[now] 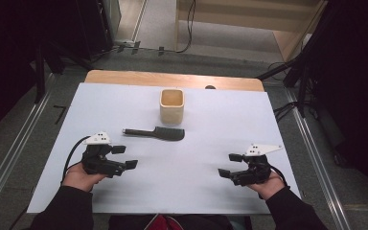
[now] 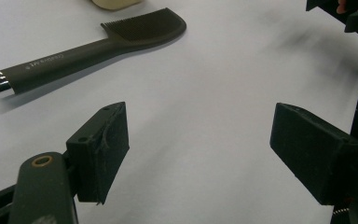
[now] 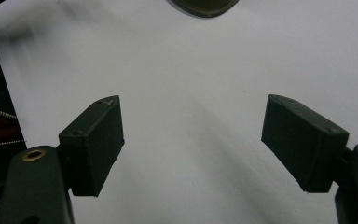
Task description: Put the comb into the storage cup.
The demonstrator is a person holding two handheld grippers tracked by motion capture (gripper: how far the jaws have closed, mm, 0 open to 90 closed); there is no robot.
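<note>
Left tool (image 2: 198,149) agape, comb (image 2: 88,46) lettering unreadable

Btwn the left gripper (image 1: 124,156) and right gripper (image 1: 230,164) lay a wide stretch of bare white table (image 1: 196,163), nothing in the way. Both stood w/ jaws apart, only tabletop showing in the gaps. Ahead of the left gripper the dark comb (image 1: 155,133) lay flat across the middle, handle pointing left; a low obstacle. Just behind its toothed end stood the beige cup (image 1: 172,106), upright, the tallest thing there. Room was free either side of cup and comb, out to the table edges.
</note>
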